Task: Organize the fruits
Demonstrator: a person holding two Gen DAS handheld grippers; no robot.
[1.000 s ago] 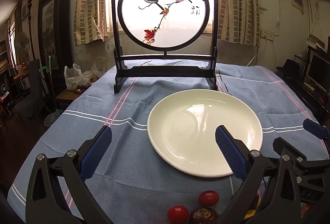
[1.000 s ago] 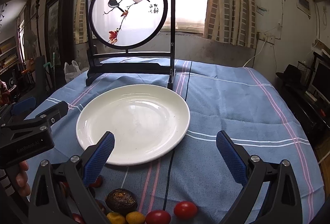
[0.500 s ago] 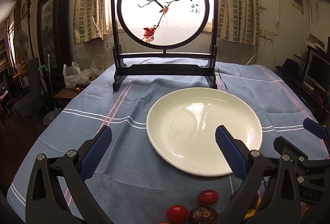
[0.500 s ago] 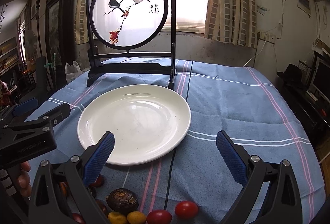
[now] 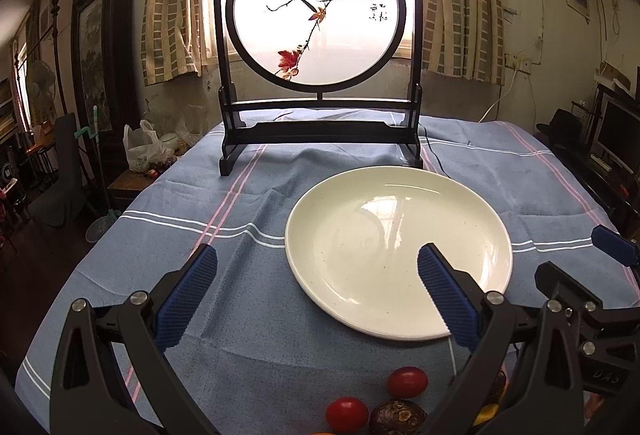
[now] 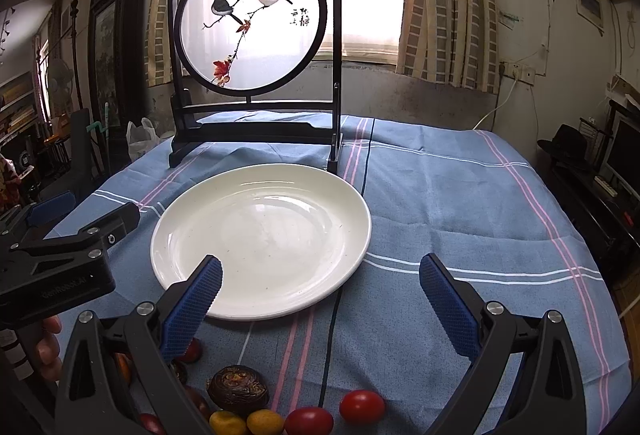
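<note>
An empty white plate (image 5: 400, 251) (image 6: 260, 235) lies on the blue striped tablecloth. Fruits lie in front of it near the table's front edge: red cherry tomatoes (image 5: 407, 381) (image 6: 362, 406), a dark brown wrinkled fruit (image 5: 397, 422) (image 6: 237, 389) and small orange fruits (image 6: 262, 422). My left gripper (image 5: 316, 291) is open and empty above the cloth, left of the plate's front. My right gripper (image 6: 320, 295) is open and empty over the plate's front rim. The right gripper also shows at the right of the left wrist view (image 5: 600, 275).
A tall black-framed round bird screen (image 5: 320, 47) (image 6: 256, 47) stands behind the plate. A black cable (image 6: 332, 335) runs across the cloth from the screen to the front edge. Furniture and a window surround the table.
Both grippers drifted slightly; the view shifted a little. Jaws stayed open and the fruits did not move.
</note>
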